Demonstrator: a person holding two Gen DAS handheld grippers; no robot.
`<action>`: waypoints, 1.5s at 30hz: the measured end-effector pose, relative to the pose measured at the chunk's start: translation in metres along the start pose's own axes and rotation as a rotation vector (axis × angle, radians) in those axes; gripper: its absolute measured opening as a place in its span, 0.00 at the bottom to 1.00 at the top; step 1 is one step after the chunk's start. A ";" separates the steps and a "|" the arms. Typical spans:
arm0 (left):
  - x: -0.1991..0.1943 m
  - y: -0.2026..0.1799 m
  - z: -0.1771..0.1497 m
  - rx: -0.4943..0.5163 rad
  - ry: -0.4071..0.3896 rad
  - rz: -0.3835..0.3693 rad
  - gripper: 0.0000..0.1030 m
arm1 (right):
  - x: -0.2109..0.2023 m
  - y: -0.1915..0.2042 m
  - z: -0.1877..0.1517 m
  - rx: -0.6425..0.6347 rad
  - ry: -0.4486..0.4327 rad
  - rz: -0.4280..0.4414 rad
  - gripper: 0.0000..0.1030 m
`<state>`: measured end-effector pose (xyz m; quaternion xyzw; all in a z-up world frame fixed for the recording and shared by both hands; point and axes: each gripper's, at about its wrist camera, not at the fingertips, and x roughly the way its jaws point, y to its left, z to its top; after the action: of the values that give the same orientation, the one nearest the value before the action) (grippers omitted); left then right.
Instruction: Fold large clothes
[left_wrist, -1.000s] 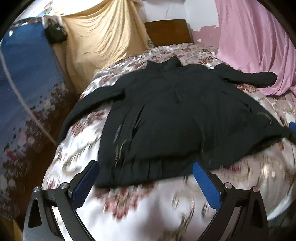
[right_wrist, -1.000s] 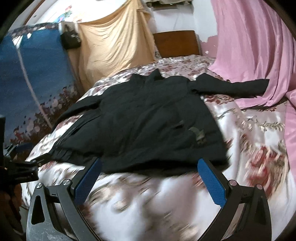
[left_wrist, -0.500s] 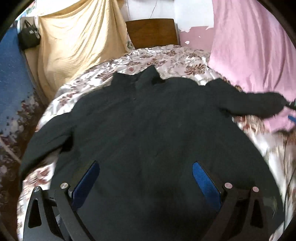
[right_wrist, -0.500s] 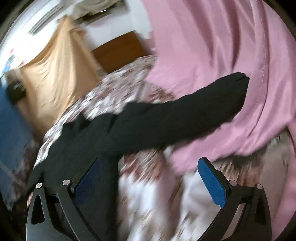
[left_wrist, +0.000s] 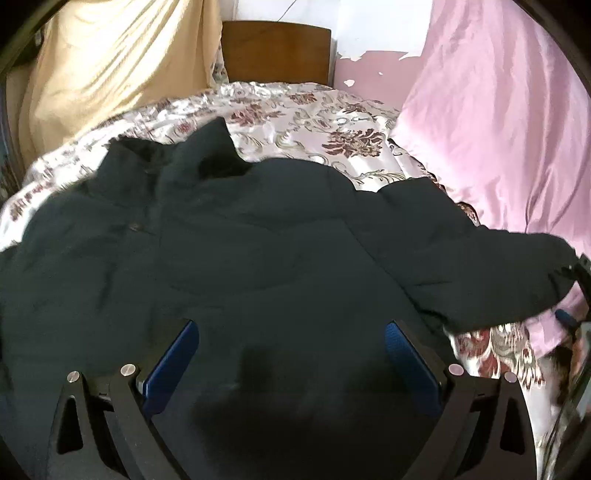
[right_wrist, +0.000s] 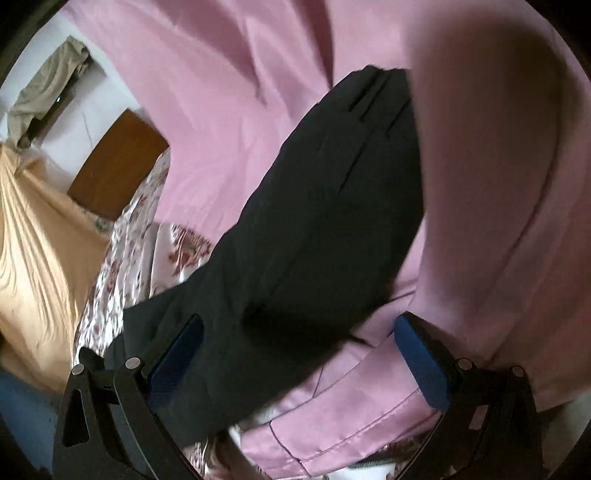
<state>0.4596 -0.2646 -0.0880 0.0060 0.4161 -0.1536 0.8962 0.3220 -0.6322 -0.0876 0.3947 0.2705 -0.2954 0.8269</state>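
Left wrist view: the left gripper has its jaws wide apart, gripping nothing, with the dark body of the jacket filling the space between its two blue pads. Half a second ago the collar sat higher and farther off; it is larger now, and the bedspread that showed along the near edge a second ago is covered by cloth. The jacket lies spread on the bedspread, collar toward the headboard, one sleeve reaching right to the pink curtain. The right gripper shows only as a dark edge at that cuff.

From the right wrist, the right gripper also stands with jaws wide apart. The sleeve runs up between its pads, its left pad against the cloth, the right pad over the curtain. Whether either touches I cannot tell. Half a second ago the sleeve lay slanted across the picture and well ahead; now it is steeper and fills the middle. A second ago this view held the whole jacket.

Count: one jacket, one sleeve in plain sight, two grippers, four pads, one curtain, one yellow drape, one headboard, one bedspread
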 end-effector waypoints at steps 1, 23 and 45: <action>0.004 0.000 -0.003 -0.010 0.011 -0.011 0.99 | 0.002 0.002 0.000 -0.007 -0.011 -0.009 0.93; -0.047 0.090 0.007 -0.054 0.151 0.045 1.00 | -0.123 0.252 -0.035 -0.705 -0.369 0.160 0.06; -0.153 0.312 -0.032 -0.269 0.045 0.289 1.00 | -0.075 0.356 -0.389 -1.416 0.144 0.320 0.59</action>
<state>0.4304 0.0786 -0.0309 -0.0506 0.4477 0.0336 0.8921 0.4380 -0.1122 -0.0719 -0.1818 0.3896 0.1016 0.8971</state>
